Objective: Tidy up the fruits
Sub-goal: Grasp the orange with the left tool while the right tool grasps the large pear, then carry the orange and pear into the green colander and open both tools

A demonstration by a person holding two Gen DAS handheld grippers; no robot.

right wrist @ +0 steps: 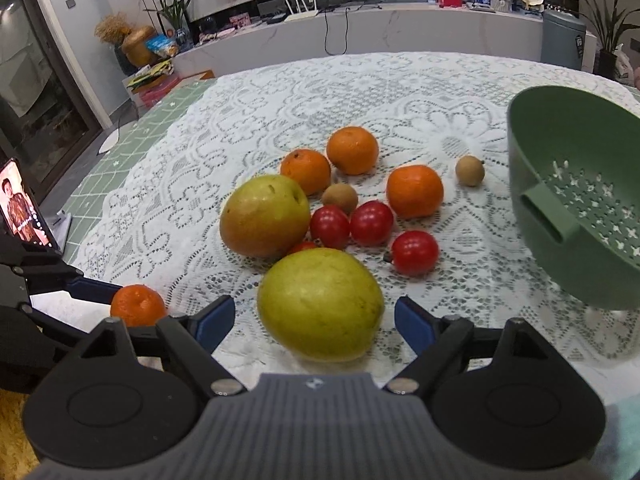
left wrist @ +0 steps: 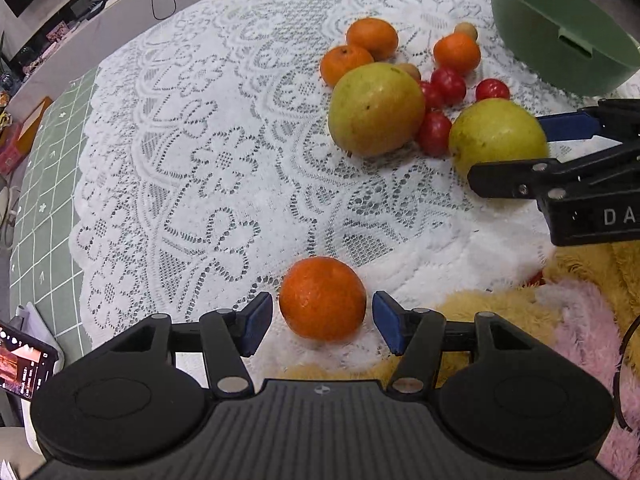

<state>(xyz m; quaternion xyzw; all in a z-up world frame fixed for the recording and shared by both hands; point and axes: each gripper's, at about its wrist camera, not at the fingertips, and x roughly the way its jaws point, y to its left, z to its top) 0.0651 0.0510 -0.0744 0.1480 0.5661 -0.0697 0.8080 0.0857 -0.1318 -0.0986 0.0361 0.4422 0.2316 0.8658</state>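
Your left gripper (left wrist: 322,324) stands spread around a lone orange (left wrist: 322,298) on the lace cloth (left wrist: 180,160), pads clear of it. Your right gripper (right wrist: 314,322) straddles the nearer pear (right wrist: 320,304), also untouching, beside the green colander (right wrist: 576,216).

Broad bare lace tablecloth (left wrist: 200,152) at left, fruit cluster (right wrist: 340,208) crowding centre, green colander (right wrist: 580,208) blocking right edge.
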